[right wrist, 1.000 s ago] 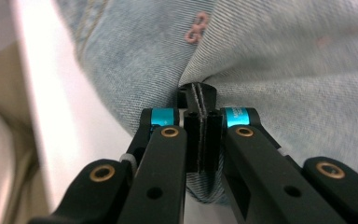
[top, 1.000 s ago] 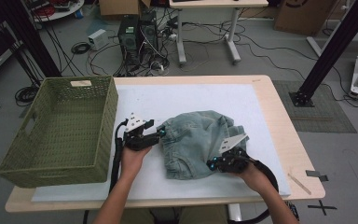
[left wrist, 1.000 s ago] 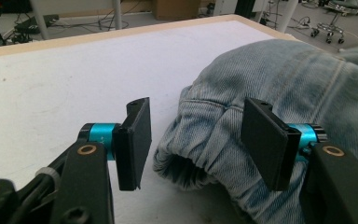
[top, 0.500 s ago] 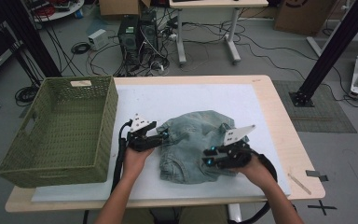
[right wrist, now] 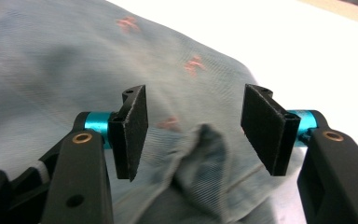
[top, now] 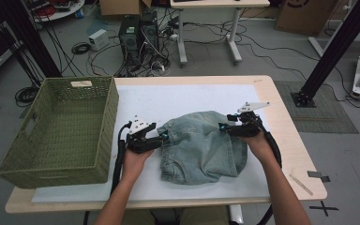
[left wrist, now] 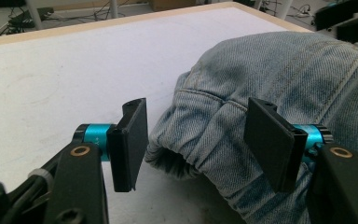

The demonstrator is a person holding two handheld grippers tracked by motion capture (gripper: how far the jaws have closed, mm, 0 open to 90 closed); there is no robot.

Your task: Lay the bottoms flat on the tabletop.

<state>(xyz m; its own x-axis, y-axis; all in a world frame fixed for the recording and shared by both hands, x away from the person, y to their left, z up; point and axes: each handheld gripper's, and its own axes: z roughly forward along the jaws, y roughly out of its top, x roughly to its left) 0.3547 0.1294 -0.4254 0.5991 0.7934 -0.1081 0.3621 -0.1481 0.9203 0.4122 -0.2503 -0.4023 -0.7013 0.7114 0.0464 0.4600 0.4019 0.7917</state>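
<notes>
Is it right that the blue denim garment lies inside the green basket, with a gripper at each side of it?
Not quite. The denim garment lies on the white table cover, beside the green basket, as the high view shows. The left gripper and right gripper do flank it.

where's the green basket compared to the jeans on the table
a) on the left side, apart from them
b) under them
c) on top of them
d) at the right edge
a: the green basket stands at the table's left, with bare white mat between it and the jeans.
</notes>
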